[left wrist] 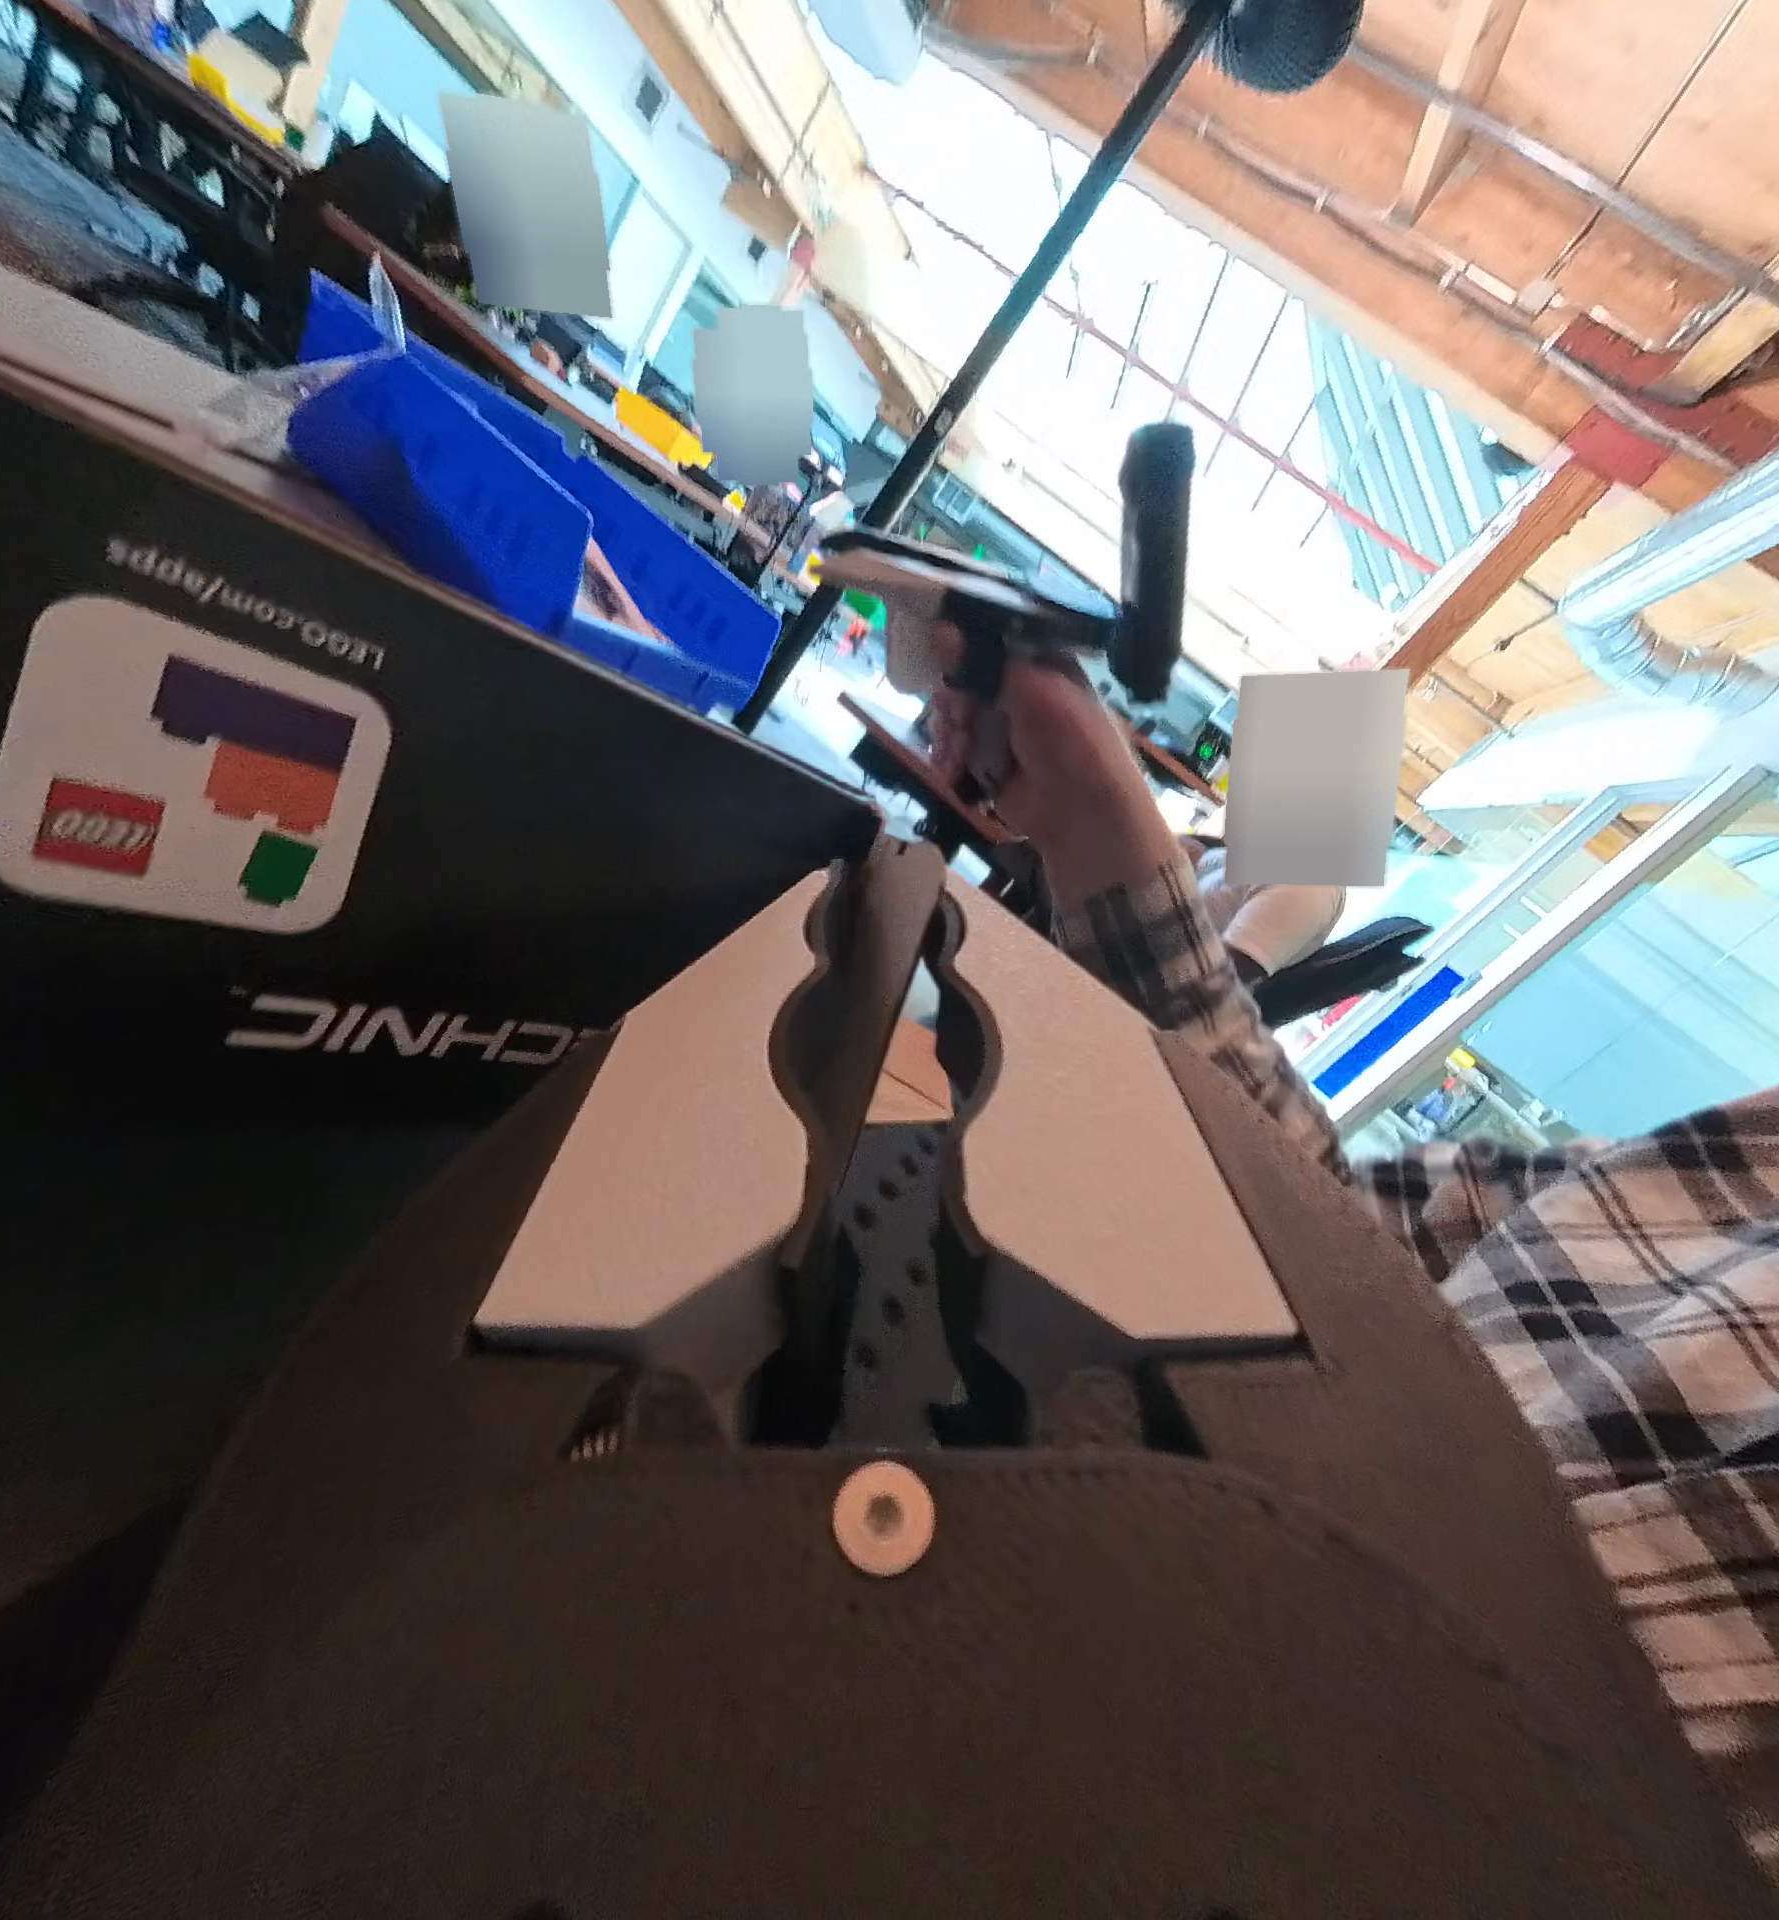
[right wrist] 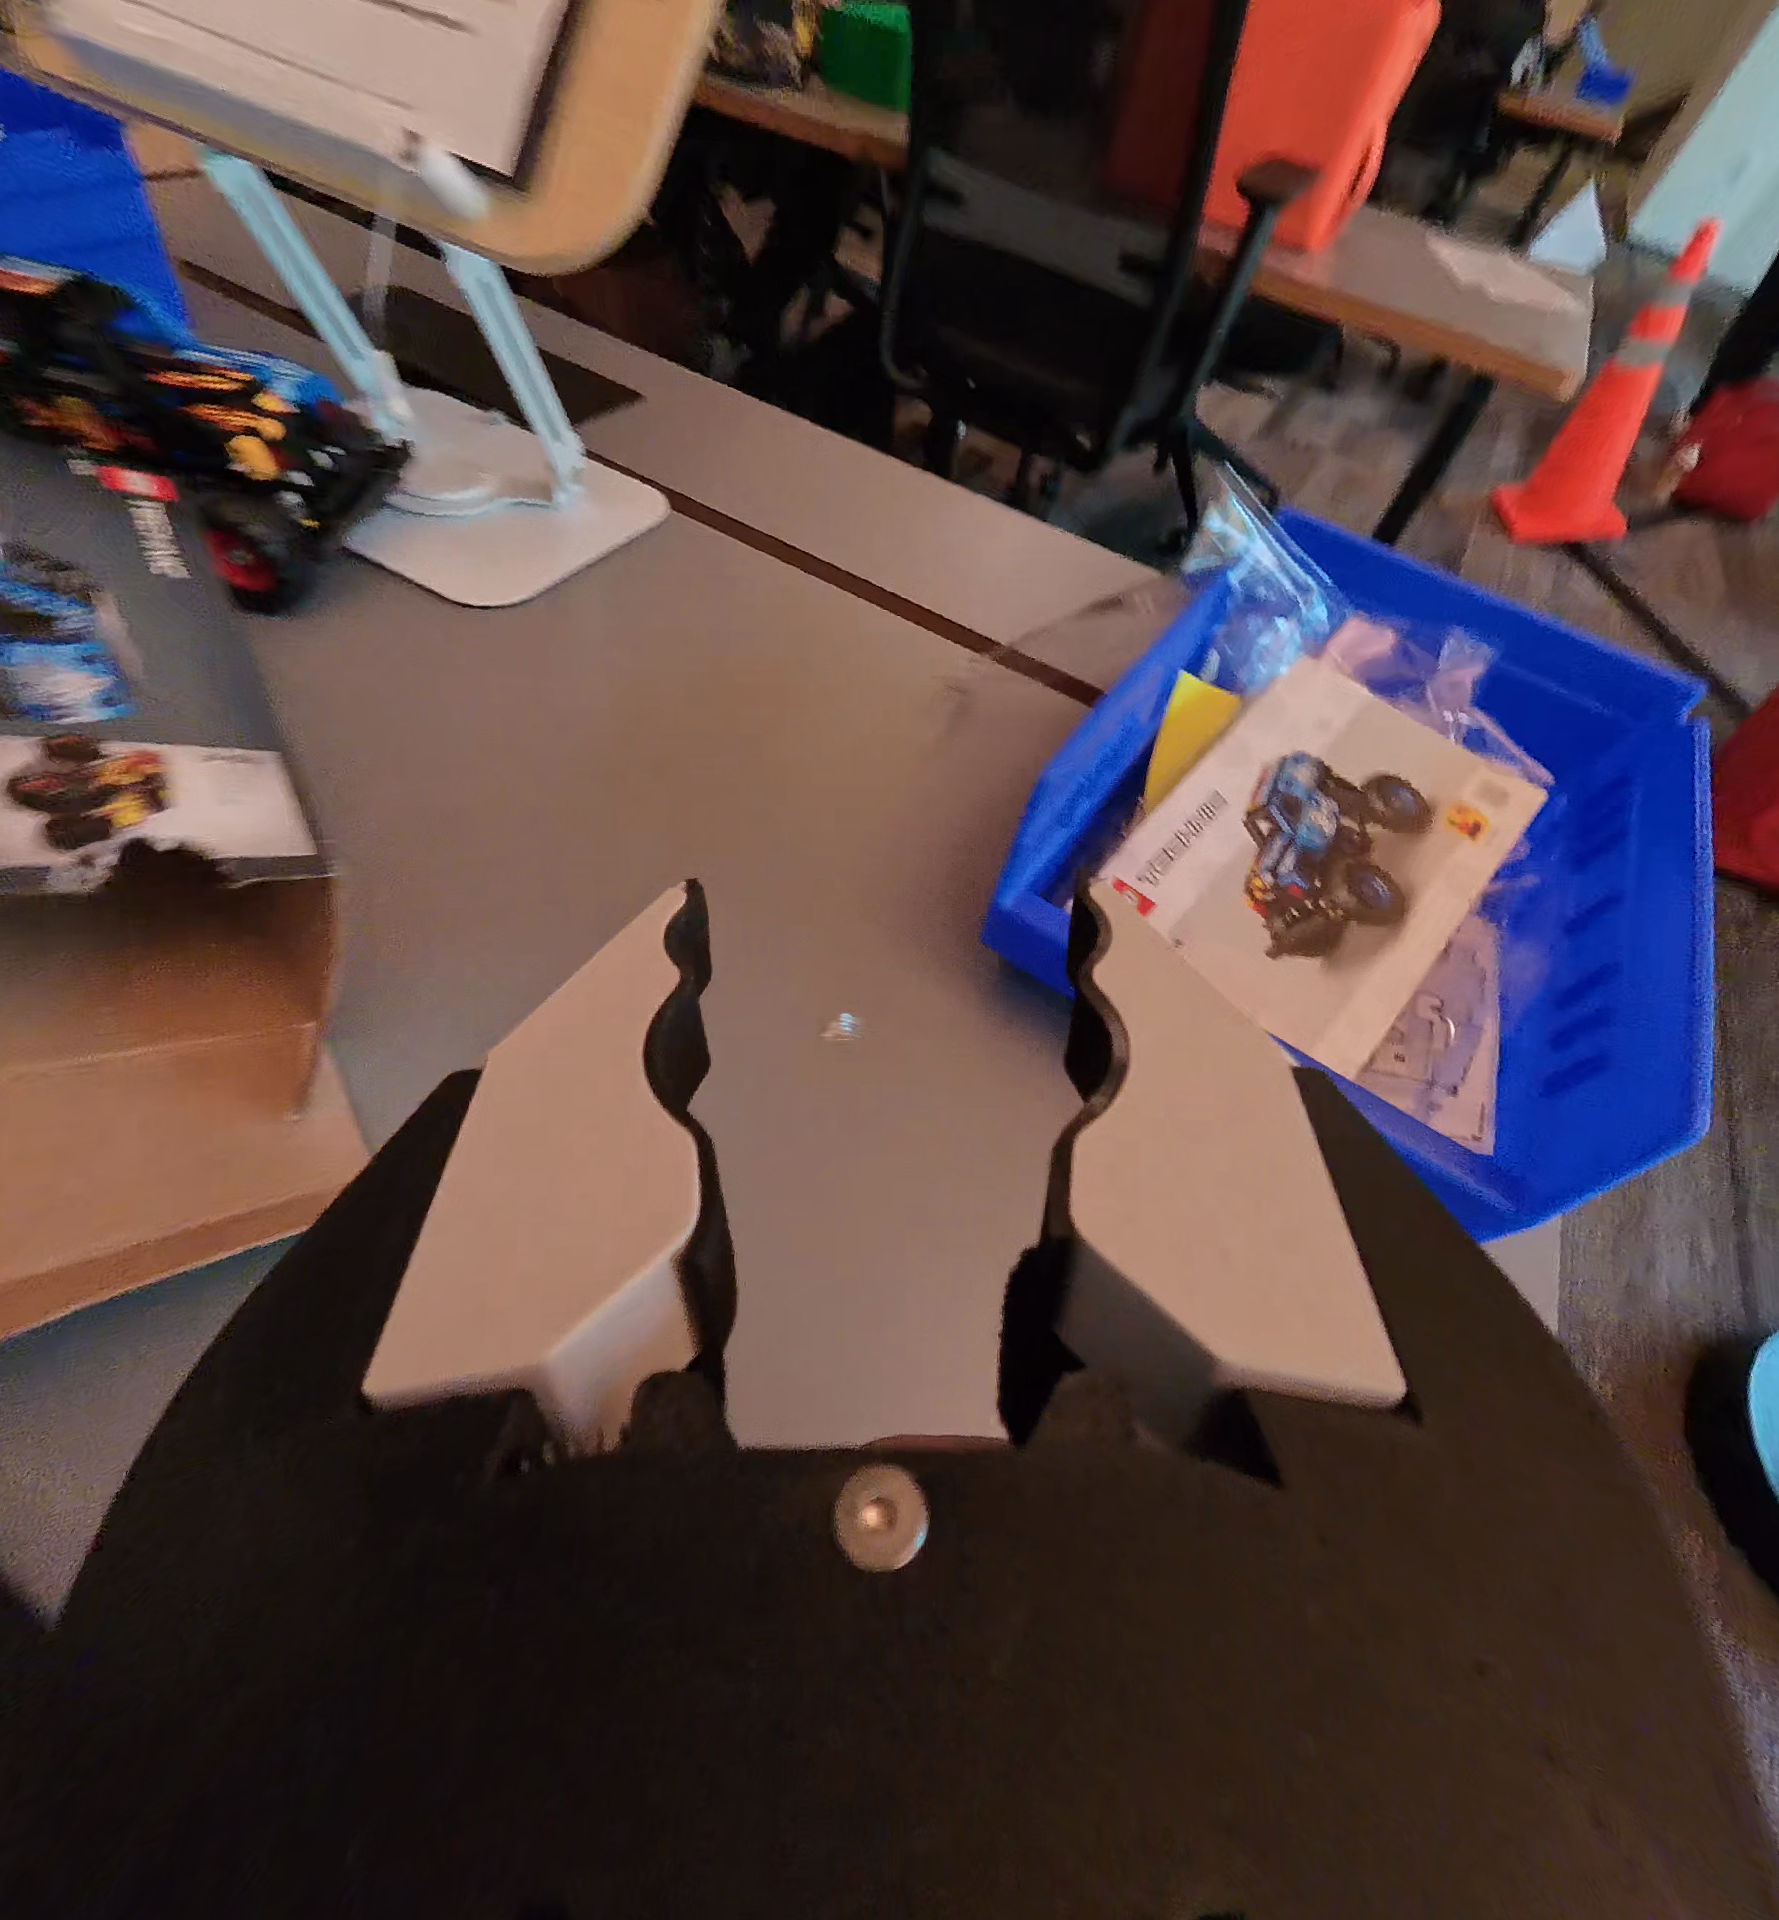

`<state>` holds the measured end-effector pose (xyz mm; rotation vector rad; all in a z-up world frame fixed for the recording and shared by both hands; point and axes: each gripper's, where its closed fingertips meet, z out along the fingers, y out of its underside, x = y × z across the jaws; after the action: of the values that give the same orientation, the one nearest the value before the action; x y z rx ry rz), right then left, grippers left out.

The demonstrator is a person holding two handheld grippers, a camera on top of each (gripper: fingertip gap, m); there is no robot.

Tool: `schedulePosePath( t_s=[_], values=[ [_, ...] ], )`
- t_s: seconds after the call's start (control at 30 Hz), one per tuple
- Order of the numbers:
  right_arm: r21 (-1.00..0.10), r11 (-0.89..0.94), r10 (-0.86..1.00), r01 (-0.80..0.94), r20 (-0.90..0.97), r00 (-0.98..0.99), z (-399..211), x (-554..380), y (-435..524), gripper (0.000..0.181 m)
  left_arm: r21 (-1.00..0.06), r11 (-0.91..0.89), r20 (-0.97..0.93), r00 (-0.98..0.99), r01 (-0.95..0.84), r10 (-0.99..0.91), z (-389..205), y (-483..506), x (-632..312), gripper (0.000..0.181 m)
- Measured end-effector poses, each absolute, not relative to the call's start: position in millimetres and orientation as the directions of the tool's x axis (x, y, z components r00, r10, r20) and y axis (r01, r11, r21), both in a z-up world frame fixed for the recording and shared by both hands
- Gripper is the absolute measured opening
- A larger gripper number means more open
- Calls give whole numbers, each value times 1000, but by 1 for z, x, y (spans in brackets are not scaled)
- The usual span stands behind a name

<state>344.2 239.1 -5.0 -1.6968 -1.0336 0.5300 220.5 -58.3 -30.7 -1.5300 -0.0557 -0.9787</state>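
My left gripper (left wrist: pixel 887 883) is shut on the corner edge of a large black toy-set box (left wrist: pixel 345 935), which fills the left of its view. My right gripper (right wrist: pixel 887 904) is open and empty above the grey table (right wrist: pixel 656 727). It hovers over a tiny clear piece (right wrist: pixel 843 1027). A blue bin (right wrist: pixel 1612 935) lies just right of its right finger and holds an instruction booklet (right wrist: pixel 1321 862) and clear bags. The box (right wrist: pixel 85 644) lies left of it with a brown flap (right wrist: pixel 116 1091) open. A hand (left wrist: pixel 1030 748) in a plaid sleeve holds the right gripper (left wrist: pixel 926 582) beyond the box.
A white stand (right wrist: pixel 490 499) carrying a board stands at the back left of the table. An orange cone (right wrist: pixel 1612 416) and red bins are on the floor past the table's right edge. A black pole (left wrist: pixel 968 364) rises behind the blue bin (left wrist: pixel 469 499).
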Motion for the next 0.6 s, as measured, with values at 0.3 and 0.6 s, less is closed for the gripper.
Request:
schedulePosePath(
  t_s=[0.3,0.6],
  values=[
    [-816,-405,713,412,0,701,-55,358,388,85,-824,-415,557,689,387,-464,-58,-70,228,23],
    [-633,-585,673,507,-30,739,-110,345,465,106,-905,-373,417,614,207,-670,-34,-93,241,23]
  ],
)
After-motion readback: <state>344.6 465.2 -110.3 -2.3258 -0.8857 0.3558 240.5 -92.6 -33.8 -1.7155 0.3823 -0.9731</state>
